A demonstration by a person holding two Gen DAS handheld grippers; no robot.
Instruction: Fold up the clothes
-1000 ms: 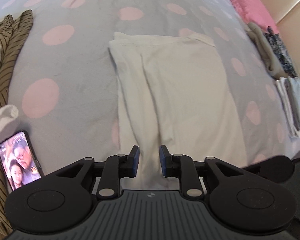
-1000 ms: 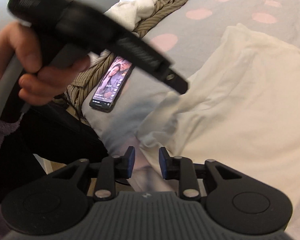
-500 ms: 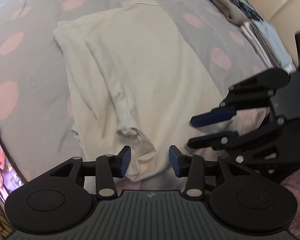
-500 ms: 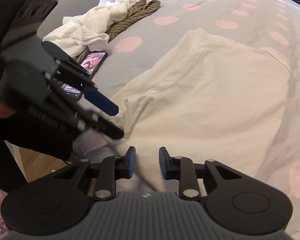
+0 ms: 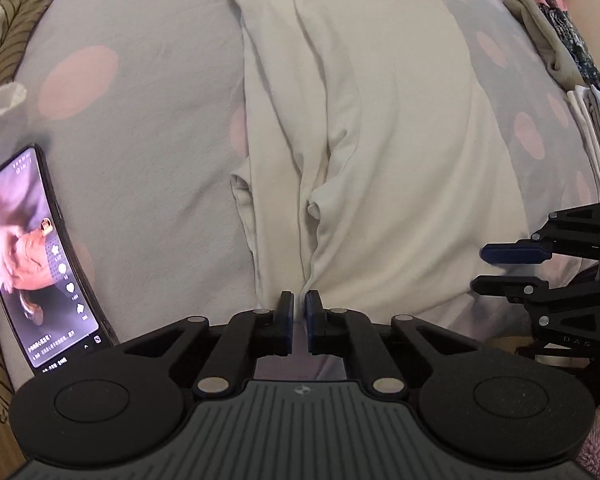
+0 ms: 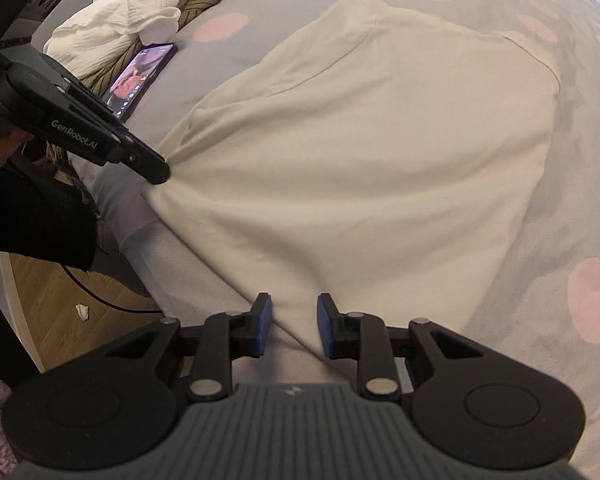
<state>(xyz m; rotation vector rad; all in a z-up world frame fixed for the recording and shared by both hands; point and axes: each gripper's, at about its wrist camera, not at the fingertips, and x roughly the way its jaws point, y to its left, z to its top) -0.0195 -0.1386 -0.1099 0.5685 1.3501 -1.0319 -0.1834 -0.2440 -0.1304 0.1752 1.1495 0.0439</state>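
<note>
A cream garment (image 5: 400,140) lies flat on the bed, with one side folded over along its length. My left gripper (image 5: 299,312) points down at the garment's near edge. Its jaws are closing, almost together, with a ridge of the cloth between them. In the right wrist view the left gripper (image 6: 156,172) pinches the cream garment (image 6: 360,140), and creases fan out from its tip. My right gripper (image 6: 294,316) stands open over the garment's near corner. The cloth's edge runs between its fingers. From the left wrist the right gripper (image 5: 512,266) shows at the right.
A lit phone (image 5: 40,260) lies on the grey, pink-dotted bedcover (image 5: 140,120) left of the garment. Rumpled white and striped clothes (image 6: 140,4) are heaped beyond it. Folded clothes (image 5: 596,132) are stacked at the right edge. Wooden floor (image 6: 72,300) lies below the bed's near edge.
My left gripper came down to the garment's near edge, and its jaws went from wide apart to nearly together on the cloth. My right gripper sank toward the near corner, still open.
</note>
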